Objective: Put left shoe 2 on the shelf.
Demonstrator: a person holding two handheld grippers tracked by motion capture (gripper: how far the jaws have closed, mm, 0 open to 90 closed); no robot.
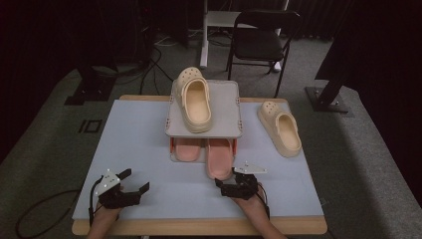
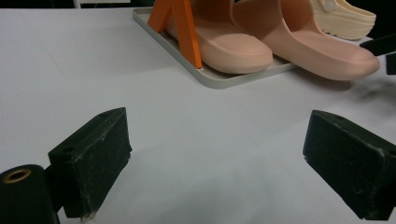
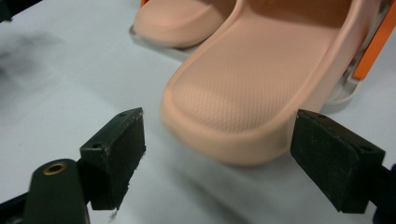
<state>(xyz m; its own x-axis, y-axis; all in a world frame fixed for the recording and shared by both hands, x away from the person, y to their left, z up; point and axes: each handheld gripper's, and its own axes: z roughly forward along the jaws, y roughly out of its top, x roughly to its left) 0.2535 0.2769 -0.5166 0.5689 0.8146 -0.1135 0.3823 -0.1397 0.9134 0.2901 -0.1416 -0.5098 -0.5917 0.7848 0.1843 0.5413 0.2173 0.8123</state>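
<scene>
Fingers: both grippers spread wide, nothing held. Rack (image 1: 225, 107) at table's 12 o'clock. Right pink slide (image 1: 219, 158) juts from its lower shelf, heel just ahead of right gripper (image 1: 236, 185). Left gripper (image 1: 133, 183) idles at 7 o'clock. Looks like the approach step; next probably straddle heel, close.

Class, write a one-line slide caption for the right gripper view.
Open right gripper faces the heel of a pink slipper sticking out from the rack's lower tray.
</scene>
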